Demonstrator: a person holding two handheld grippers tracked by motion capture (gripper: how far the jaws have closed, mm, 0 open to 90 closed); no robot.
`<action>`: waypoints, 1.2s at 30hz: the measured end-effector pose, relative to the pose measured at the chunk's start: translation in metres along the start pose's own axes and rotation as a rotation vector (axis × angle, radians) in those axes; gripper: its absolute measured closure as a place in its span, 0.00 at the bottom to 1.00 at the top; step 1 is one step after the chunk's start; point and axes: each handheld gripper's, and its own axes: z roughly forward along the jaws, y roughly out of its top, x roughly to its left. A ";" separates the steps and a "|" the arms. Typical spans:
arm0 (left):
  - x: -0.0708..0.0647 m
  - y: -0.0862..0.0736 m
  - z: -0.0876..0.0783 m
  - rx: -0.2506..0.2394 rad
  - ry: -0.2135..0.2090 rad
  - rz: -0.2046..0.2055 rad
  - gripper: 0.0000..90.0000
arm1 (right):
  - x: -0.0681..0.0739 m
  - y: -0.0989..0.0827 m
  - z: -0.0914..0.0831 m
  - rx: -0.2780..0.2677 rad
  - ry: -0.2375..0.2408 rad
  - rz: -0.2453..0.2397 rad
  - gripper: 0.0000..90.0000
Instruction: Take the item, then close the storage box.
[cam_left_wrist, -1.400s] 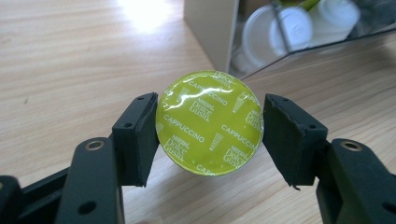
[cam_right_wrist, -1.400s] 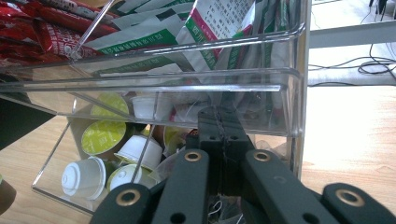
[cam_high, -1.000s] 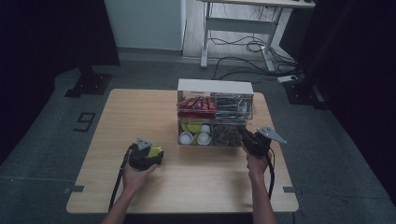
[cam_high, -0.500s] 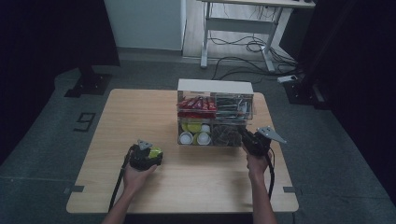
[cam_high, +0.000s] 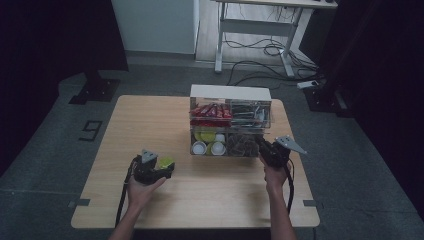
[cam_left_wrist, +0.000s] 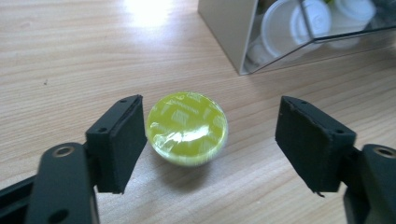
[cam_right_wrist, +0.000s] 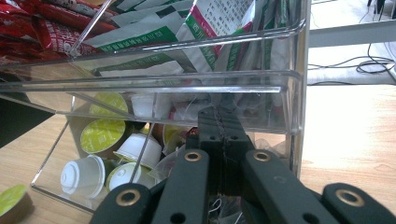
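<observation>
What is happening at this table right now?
A person works at a wooden table with a gripper in each hand. The left gripper is open around a yellow-green capsule that lies on the table; its pads do not press on it. The right gripper is shut, with its tips in the lower part of a clear organizer box that holds capsules, red packets and sachets. Whether it grips anything there is hard to tell.

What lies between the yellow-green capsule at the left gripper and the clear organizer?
Bare wooden tabletop. In the left gripper view, the capsule and the organizer's near corner have nothing between them.
</observation>
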 end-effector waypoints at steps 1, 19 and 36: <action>0.000 -0.001 -0.001 -0.009 -0.002 -0.001 0.31 | 0.000 0.000 0.000 0.000 0.000 0.000 0.99; 0.013 -0.025 -0.018 -0.009 -0.024 -0.043 0.32 | 0.001 -0.002 -0.001 0.008 -0.003 -0.005 0.99; 0.009 -0.039 -0.035 -0.010 -0.030 -0.041 0.32 | 0.005 -0.008 -0.002 0.028 -0.005 -0.008 0.99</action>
